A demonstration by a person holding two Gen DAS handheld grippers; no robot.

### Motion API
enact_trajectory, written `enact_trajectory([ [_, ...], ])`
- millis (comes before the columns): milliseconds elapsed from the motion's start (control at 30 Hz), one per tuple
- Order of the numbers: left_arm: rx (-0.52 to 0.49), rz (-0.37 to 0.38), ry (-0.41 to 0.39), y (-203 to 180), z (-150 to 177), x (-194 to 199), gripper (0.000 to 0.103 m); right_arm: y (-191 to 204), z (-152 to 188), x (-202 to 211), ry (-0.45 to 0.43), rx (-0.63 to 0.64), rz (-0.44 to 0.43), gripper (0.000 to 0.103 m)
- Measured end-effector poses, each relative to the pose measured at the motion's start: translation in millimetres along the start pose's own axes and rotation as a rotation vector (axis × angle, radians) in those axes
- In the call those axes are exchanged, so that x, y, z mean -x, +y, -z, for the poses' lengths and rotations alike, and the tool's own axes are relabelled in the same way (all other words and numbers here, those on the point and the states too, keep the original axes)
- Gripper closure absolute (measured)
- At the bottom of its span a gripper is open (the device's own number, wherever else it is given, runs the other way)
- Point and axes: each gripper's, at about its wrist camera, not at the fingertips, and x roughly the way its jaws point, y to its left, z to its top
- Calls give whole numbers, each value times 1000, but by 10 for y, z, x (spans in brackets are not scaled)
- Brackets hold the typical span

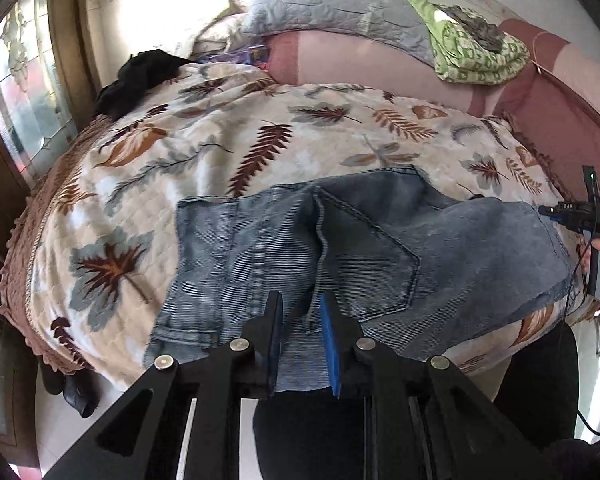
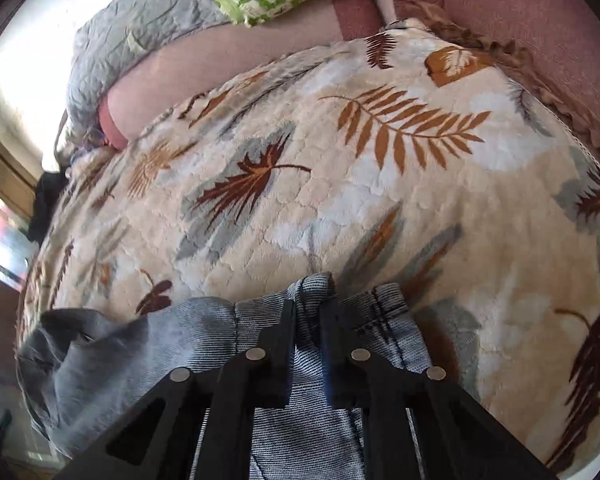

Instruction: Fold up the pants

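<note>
The blue denim pants (image 1: 340,248) lie across the near edge of a leaf-patterned bed cover (image 1: 220,140), back pocket up, partly hanging off the front. My left gripper (image 1: 300,304) is shut on the pants' near edge, with denim pinched between the black and blue pads. My right gripper (image 2: 310,308) is shut on a bunched fold of the pants (image 2: 312,420) at the seam. In the left wrist view the right gripper's body (image 1: 592,220) shows at the pants' right end, held by a hand.
A grey quilted pillow (image 1: 340,0), a green patterned bundle (image 1: 476,48) and a pink headboard cushion (image 1: 380,64) sit at the back. A black garment (image 1: 140,80) lies at the bed's far left. A window (image 1: 16,100) is on the left.
</note>
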Motion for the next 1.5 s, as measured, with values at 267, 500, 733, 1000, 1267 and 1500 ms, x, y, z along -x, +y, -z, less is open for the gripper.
enact_trajectory([
  [267,-75,-69,9,-305,-294,-535,84,-280,-132,447,-146,-80,19,92],
  [500,14,-122,5,-36,-362,-647,84,-72,3,511,-172,1,201,76],
  [733,98,-241,-53,435,-120,-445,84,1337,108,595,-187,331,-181,52],
  [1000,133,-274,-6,747,80,-575,84,2705,325,-280,125,436,-505,52],
  [1267,118,-287,-7,758,58,-827,84,3152,359,-900,262,471,-454,90],
  [1500,106,-351,-37,781,-152,-1027,84,3286,191,-1094,219,427,-365,97],
])
